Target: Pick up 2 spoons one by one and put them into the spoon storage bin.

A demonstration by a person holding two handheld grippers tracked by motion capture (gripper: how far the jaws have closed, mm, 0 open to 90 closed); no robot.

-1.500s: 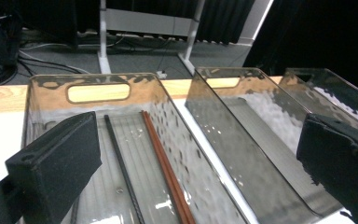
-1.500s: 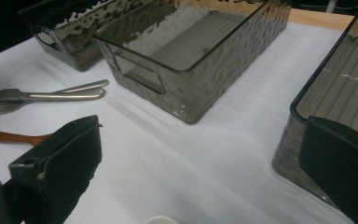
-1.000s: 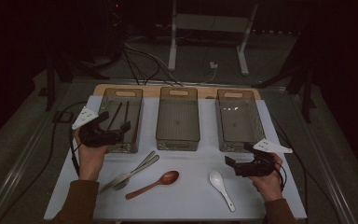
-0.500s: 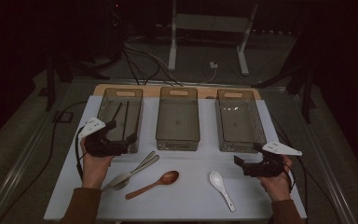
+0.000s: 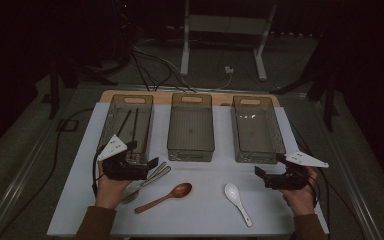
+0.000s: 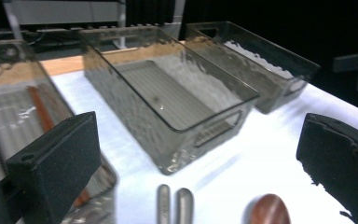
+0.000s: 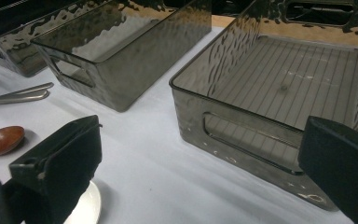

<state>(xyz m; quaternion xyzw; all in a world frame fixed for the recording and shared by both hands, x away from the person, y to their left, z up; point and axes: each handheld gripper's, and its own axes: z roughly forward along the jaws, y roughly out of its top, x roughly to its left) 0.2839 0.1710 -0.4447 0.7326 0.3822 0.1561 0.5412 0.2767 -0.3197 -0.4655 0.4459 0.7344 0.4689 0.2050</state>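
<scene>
Meanwhile, both grippers hovered with jaws spread.
Left gripper [image 5: 152, 162] hung over the metal utensils [image 5: 147, 179] at lower left; right gripper [image 5: 259, 174] beside the white spoon [image 5: 236, 198].

White table [image 5: 205, 210]: bins, spoons, cutlery

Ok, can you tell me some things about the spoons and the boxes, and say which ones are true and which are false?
1. The left gripper is open and holds nothing. True.
2. The wooden spoon lies inside the middle bin. False: it lies on the white mat, in front of the bins.
3. The white spoon lies on the mat near the right gripper. True.
4. The left bin is empty. False: two thin dark sticks lie in it.
5. The right gripper grips the white spoon. False: it is open and apart from the spoon.
</scene>
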